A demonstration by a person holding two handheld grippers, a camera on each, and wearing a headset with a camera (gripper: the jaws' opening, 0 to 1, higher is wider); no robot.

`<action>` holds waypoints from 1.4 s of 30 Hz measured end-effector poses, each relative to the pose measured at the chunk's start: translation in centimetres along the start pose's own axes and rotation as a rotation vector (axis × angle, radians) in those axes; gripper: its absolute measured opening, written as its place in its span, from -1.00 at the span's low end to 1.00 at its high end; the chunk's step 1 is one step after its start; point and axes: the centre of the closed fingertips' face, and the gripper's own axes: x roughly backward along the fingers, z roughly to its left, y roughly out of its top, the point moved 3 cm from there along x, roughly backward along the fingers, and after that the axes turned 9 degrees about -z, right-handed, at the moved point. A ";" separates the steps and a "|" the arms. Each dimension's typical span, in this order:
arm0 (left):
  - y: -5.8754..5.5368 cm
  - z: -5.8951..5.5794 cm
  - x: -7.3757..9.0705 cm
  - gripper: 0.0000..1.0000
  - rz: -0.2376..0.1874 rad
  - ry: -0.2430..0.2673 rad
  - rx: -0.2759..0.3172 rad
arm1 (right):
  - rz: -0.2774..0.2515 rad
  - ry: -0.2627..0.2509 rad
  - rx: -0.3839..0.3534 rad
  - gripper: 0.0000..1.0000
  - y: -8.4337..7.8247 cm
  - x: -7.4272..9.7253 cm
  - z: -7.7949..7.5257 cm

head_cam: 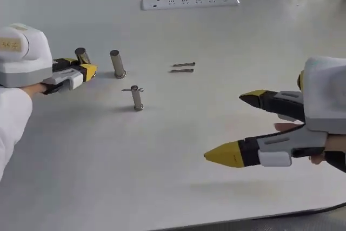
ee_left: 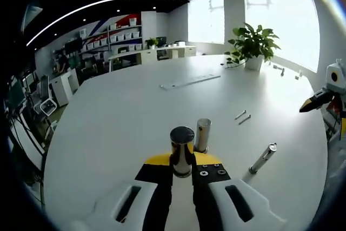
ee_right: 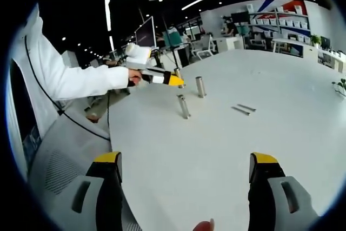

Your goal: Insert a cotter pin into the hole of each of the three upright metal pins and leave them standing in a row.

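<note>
Head view: the left gripper (head_cam: 89, 71) is clamped on the held pin (head_cam: 82, 55), with the second pin (head_cam: 117, 63) just beside it. The third pin (head_cam: 137, 98) carries a cotter pin (head_cam: 131, 89). 2 loose cotter pins (head_cam: 184, 67) lie apart from them. The right gripper (head_cam: 223, 126) is spread wide. The left gripper's yellow label is unreadable.

Left gripper view: the jaws grip the held pin low on its shaft.

Right gripper view: the jaws are wide apart, and all 3 pins stand well ahead.

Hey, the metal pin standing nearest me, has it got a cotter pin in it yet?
In. A cotter pin sticks out sideways through the top of that upright metal pin.
</note>
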 end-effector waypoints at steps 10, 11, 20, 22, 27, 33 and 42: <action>0.6 -4.2 4.3 -0.79 -0.022 -0.018 0.012 | -0.017 -0.010 -0.013 0.89 0.3 -0.2 -0.1; 0.5 -4.8 4.6 -0.79 -0.024 -0.023 0.000 | -0.021 -0.011 -0.014 0.89 0.3 -0.2 -0.1; 0.5 -8.6 5.2 -0.79 -0.044 -0.054 0.063 | -0.027 -0.004 -0.002 0.89 0.6 0.1 0.1; 0.4 -9.4 4.9 -0.79 -0.040 -0.061 0.060 | -0.028 -0.005 -0.005 0.89 0.7 0.1 0.1; -0.1 -11.3 4.1 -0.79 -0.017 -0.097 0.037 | -0.037 -0.003 -0.004 0.89 0.8 0.1 0.2; -1.4 -13.6 3.0 -0.79 0.021 -0.112 0.015 | -0.021 -0.016 -0.029 0.89 0.2 0.4 0.1; -2.6 -15.5 1.9 -0.79 0.053 -0.128 0.009 | -0.046 -0.033 -0.045 0.88 0.3 0.8 0.0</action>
